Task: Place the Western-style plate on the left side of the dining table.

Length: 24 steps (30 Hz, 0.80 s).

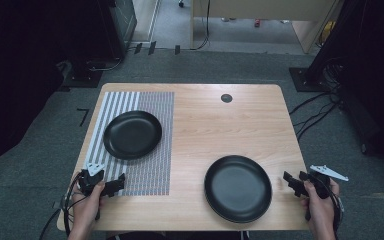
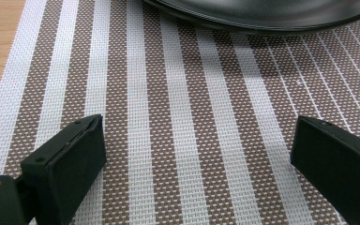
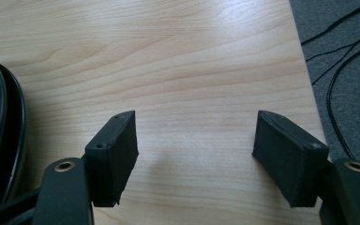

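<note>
While my right hand-held gripper (image 1: 291, 181) hovers spread and empty at the tabletop's (image 1: 215, 120) right edge, the bare-wood black plate (image 1: 238, 188) lies just to its left, rim nearest. Left hand-held gripper (image 1: 111, 186), also spread, sits near the mat plate (image 1: 132, 134) on the striped placemat (image 1: 150, 165).

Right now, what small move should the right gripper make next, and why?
Probably ease the right gripper leftward to the near plate's rim. Its jaws stand open and empty over the bare table, with that plate just beside them, untouched.
</note>
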Tool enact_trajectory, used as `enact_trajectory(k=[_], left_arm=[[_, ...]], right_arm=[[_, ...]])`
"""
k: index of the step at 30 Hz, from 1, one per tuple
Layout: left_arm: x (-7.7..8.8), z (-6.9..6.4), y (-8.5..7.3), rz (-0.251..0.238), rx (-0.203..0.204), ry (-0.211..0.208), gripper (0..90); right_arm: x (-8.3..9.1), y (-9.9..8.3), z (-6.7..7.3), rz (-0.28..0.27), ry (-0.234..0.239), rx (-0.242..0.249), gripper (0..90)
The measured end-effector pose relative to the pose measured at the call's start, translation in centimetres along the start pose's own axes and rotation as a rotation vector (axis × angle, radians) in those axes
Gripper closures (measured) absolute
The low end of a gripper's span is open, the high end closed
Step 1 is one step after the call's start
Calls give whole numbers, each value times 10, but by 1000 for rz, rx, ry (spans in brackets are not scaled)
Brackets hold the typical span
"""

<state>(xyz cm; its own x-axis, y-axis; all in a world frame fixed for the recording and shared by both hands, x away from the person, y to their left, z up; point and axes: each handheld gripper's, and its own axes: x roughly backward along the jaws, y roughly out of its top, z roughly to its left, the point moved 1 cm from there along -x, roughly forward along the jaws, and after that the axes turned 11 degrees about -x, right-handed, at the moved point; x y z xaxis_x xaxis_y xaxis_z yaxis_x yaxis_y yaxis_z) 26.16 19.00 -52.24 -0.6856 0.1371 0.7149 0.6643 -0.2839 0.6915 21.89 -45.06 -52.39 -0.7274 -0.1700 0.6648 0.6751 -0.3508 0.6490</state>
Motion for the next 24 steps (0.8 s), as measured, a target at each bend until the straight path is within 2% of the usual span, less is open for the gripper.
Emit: enact_trajectory(k=[7, 11, 14, 20, 24], left_arm=[[-1, -2, -1, 1, -14, 13, 32], [-1, -3, -1, 1, -20, 18, 29], [-1, -3, -1, -1, -22, 19, 27], [-1, -3, -2, -3, -24, 20, 25], [-1, -3, -2, -5, -24, 21, 25]], right_arm=[[0, -5, 1, -25, -15, 36, 287], [-2, -11, 7, -56, -50, 72, 242], [-4, -13, 11, -53, -72, 106, 224], [-4, -13, 12, -41, -66, 124, 180], [-4, -13, 12, -40, -58, 117, 174]])
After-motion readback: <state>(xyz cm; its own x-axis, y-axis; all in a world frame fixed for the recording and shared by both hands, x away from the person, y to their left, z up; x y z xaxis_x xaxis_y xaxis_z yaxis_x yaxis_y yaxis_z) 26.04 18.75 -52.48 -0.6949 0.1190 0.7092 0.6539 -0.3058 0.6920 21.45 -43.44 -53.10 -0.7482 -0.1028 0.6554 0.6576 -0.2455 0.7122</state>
